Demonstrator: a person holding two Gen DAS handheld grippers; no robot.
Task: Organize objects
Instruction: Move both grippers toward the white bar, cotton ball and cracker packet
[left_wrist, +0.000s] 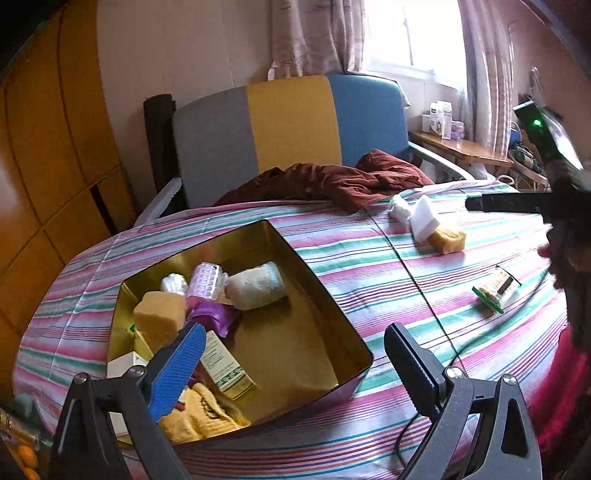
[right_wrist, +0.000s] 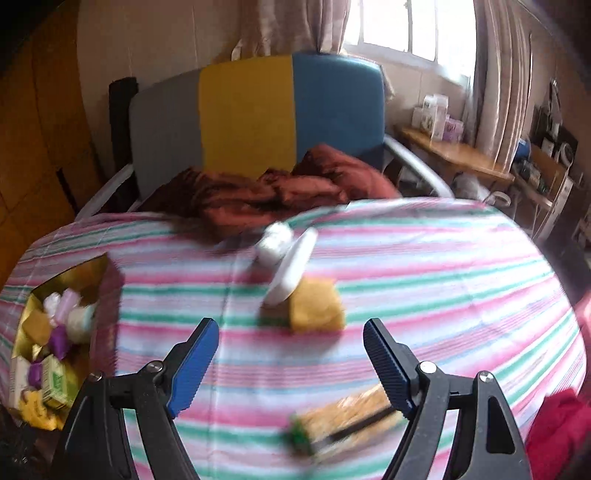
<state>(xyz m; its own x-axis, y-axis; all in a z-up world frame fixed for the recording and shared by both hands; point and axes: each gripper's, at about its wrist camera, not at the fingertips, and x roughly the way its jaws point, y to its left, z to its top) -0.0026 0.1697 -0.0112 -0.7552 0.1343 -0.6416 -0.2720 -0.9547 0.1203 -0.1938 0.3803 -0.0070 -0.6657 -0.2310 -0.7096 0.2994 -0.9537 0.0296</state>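
A gold tin box (left_wrist: 334, 295) sits on the striped bedspread and holds a yellow sponge (left_wrist: 159, 314), a white bandage roll (left_wrist: 255, 290), a purple wrapper, cartons and a yellow cloth. My left gripper (left_wrist: 295, 354) hangs open above the box with nothing between its fingers. My right gripper (right_wrist: 291, 358) is open over the bedspread. Ahead of it lie a yellow sponge (right_wrist: 317, 309), a white sponge block (right_wrist: 293, 267) and a small white roll (right_wrist: 274, 242). A green-edged snack packet (right_wrist: 347, 417) lies just below its right finger (right_wrist: 388, 365). The box (right_wrist: 99, 269) shows at far left.
A crumpled dark red cloth (left_wrist: 332, 181) lies at the bed's far edge before a grey, yellow and blue headboard (left_wrist: 291, 122). A black cable (left_wrist: 424, 291) runs across the bedspread. A wooden side table (left_wrist: 458, 149) with small boxes stands by the window. A red sleeve (right_wrist: 557, 432) is at lower right.
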